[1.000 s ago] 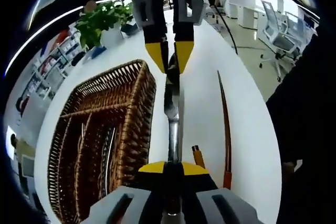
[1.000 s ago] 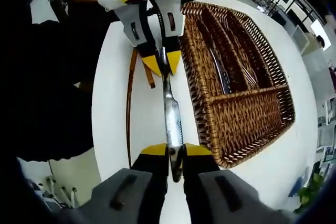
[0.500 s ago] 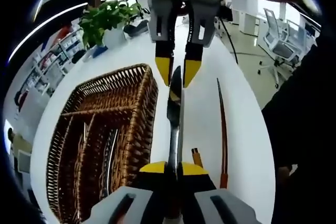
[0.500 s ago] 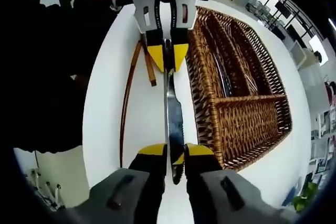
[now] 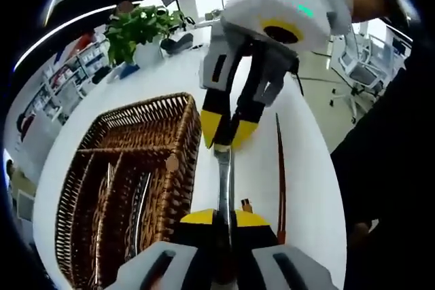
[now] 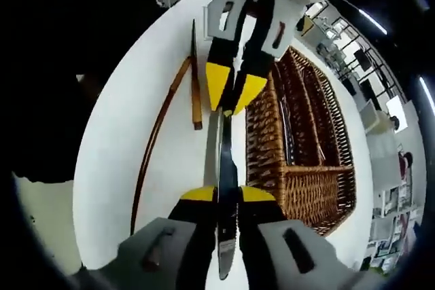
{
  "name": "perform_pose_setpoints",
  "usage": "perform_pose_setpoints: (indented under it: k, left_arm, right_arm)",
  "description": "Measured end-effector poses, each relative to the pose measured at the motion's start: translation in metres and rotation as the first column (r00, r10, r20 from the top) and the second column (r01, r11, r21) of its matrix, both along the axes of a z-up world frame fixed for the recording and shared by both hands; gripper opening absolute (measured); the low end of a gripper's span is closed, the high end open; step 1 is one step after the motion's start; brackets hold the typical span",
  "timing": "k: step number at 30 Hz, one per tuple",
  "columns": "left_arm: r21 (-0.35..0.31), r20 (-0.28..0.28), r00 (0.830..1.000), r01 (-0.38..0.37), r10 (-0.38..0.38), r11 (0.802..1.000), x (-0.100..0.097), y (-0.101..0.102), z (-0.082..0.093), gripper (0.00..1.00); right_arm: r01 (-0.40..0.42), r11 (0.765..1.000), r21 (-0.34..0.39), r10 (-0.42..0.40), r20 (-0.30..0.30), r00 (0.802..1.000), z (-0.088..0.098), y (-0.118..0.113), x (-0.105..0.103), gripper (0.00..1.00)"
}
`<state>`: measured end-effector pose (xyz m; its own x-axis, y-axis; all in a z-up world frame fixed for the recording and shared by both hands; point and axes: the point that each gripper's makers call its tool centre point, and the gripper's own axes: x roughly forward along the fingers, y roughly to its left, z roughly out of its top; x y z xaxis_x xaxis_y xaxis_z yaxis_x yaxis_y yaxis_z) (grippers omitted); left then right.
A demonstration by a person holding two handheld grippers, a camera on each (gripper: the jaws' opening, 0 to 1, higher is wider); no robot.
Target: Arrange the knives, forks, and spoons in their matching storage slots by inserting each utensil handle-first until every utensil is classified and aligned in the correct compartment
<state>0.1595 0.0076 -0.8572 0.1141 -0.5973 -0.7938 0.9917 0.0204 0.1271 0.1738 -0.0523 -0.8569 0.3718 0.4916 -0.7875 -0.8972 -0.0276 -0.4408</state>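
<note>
Gripping one knife (image 5: 223, 174) from both ends: left gripper (image 5: 224, 219) clamped on the handle end, right gripper (image 5: 226, 135) clamped on the blade end, jaws of each nearly shut around the metal. Seen from the right gripper view, right gripper (image 6: 227, 195) pinching the serrated blade of the knife (image 6: 225, 168), blade tip poking back past the jaws, left gripper (image 6: 234, 93) closed on the far end. Held level above the white table (image 5: 299, 168), just right of the wicker tray (image 5: 129, 168) in the left gripper view. Lying inside the tray's long slots, some cutlery (image 5: 139, 198), kind hard to tell; cross slot at the far end. Resting on the table to the right of the knife, two long brown sticks (image 5: 279, 168), one thin and curved, one shorter. Standing beyond the tray at the table's far edge, a potted plant (image 5: 136, 28). Parked on the floor further right, an office chair (image 5: 353, 66).
</note>
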Motion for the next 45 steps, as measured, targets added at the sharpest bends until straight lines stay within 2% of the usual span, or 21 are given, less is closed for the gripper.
perform_pose_setpoints:
  k: [1, 2, 3, 4, 5, 8, 12, 15, 17, 18, 19, 20, 21, 24, 26, 33, 35, 37, 39, 42, 45]
  left_arm:
    - [0.000, 0.017, 1.000, 0.003, -0.003, 1.000, 0.001, 0.001, -0.001, 0.06]
    - [-0.003, 0.048, 0.999, 0.006, -0.005, 1.000, 0.004, 0.001, -0.001, 0.03]
    - [-0.006, 0.140, 0.990, -0.006, 0.007, 1.000, 0.019, 0.002, 0.003, 0.03]
    - [-0.017, 0.080, 0.996, -0.026, 0.027, 1.000, 0.015, 0.003, 0.001, 0.03]
    - [-0.022, 0.049, 0.998, -0.034, 0.035, 0.999, 0.013, 0.003, -0.001, 0.03]
    - [-0.011, 0.086, 0.996, -0.024, 0.025, 1.000, 0.014, 0.003, -0.005, 0.04]
    - [0.002, 0.116, 0.993, -0.028, 0.028, 1.000, 0.015, 0.005, -0.007, 0.17]
    - [-0.012, 0.103, 0.994, -0.028, 0.029, 1.000, 0.014, 0.004, -0.006, 0.15]
    - [0.000, 0.131, 0.991, -0.023, 0.023, 1.000, 0.017, 0.006, -0.005, 0.09]
    - [0.012, 0.138, 0.990, -0.025, 0.023, 1.000, 0.018, 0.008, -0.007, 0.09]
    - [0.049, 0.170, 0.985, -0.022, 0.013, 0.999, 0.021, 0.014, -0.010, 0.10]
    - [0.073, 0.196, 0.981, -0.019, 0.004, 0.997, 0.024, 0.018, -0.012, 0.10]
    - [0.085, 0.195, 0.981, -0.021, 0.004, 0.996, 0.023, 0.021, -0.014, 0.09]
    - [0.041, 0.174, 0.985, -0.027, 0.019, 0.999, 0.017, 0.019, -0.008, 0.10]
    - [0.019, 0.191, 0.981, -0.035, 0.031, 0.999, 0.019, 0.017, -0.002, 0.08]
    - [0.023, 0.201, 0.980, -0.012, 0.007, 1.000, 0.017, 0.020, 0.006, 0.03]
    - [0.034, 0.206, 0.978, 0.006, -0.013, 0.999, 0.014, 0.021, 0.006, 0.02]
    - [0.031, 0.206, 0.979, -0.004, -0.003, 0.999, 0.017, 0.025, 0.008, 0.02]
    - [0.027, 0.210, 0.978, -0.009, 0.003, 1.000, 0.018, 0.027, 0.011, 0.01]
    - [0.025, 0.208, 0.978, -0.012, 0.006, 1.000, 0.017, 0.030, 0.014, 0.01]
    - [0.043, 0.217, 0.976, -0.011, 0.002, 0.999, 0.016, 0.036, 0.015, 0.01]
  right_arm:
    - [-0.010, 1.000, 0.006, 0.010, 0.015, 1.000, 0.003, 0.001, 0.001, 0.03]
    - [-0.114, 0.993, 0.033, 0.117, -0.129, 0.985, -0.006, 0.013, -0.026, 0.00]
    - [-0.014, 1.000, 0.016, 0.015, -0.039, 0.999, 0.000, 0.006, -0.004, 0.00]
    - [0.001, 1.000, 0.006, 0.000, -0.040, 0.999, -0.003, 0.006, -0.001, 0.00]
    - [-0.008, 1.000, -0.005, 0.008, -0.035, 0.999, -0.004, 0.004, 0.001, 0.00]
    - [-0.004, 1.000, -0.009, 0.003, -0.039, 0.999, -0.005, 0.007, 0.001, 0.00]
    - [-0.010, 1.000, -0.002, 0.010, -0.041, 0.999, 0.000, 0.011, 0.000, 0.00]
    - [-0.007, 1.000, 0.011, 0.007, -0.053, 0.999, 0.002, 0.014, -0.001, 0.00]
    - [0.002, 1.000, 0.017, -0.001, -0.051, 0.999, 0.005, 0.014, -0.002, 0.00]
    - [0.017, 0.999, 0.030, -0.015, -0.068, 0.998, 0.006, 0.015, -0.001, 0.00]
    - [0.025, 0.999, 0.044, -0.021, -0.079, 0.997, 0.007, 0.014, 0.001, 0.00]
    - [0.023, 0.999, 0.042, -0.020, -0.066, 0.998, 0.010, 0.014, 0.000, 0.00]
    - [0.033, 0.998, 0.049, -0.030, -0.071, 0.997, 0.011, 0.013, 0.003, 0.00]
    - [0.037, 0.997, 0.071, -0.031, -0.078, 0.996, 0.015, 0.018, -0.003, 0.00]
    - [0.036, 0.996, 0.083, -0.029, -0.083, 0.996, 0.018, 0.021, -0.006, 0.00]
    - [0.012, 0.997, 0.081, -0.006, -0.066, 0.998, 0.027, 0.029, -0.006, 0.00]
    - [-0.090, 0.996, 0.018, 0.089, 0.040, 0.995, 0.033, 0.031, -0.001, 0.00]
    - [-0.050, 0.998, 0.042, 0.049, 0.009, 0.999, 0.036, 0.035, -0.003, 0.00]
    - [-0.047, 0.997, 0.055, 0.046, 0.017, 0.999, 0.037, 0.036, -0.001, 0.00]
    - [-0.019, 0.995, 0.094, 0.019, 0.004, 1.000, 0.041, 0.036, 0.000, 0.02]
    - [0.019, 0.987, 0.161, -0.017, -0.014, 1.000, 0.050, 0.036, -0.001, 0.21]
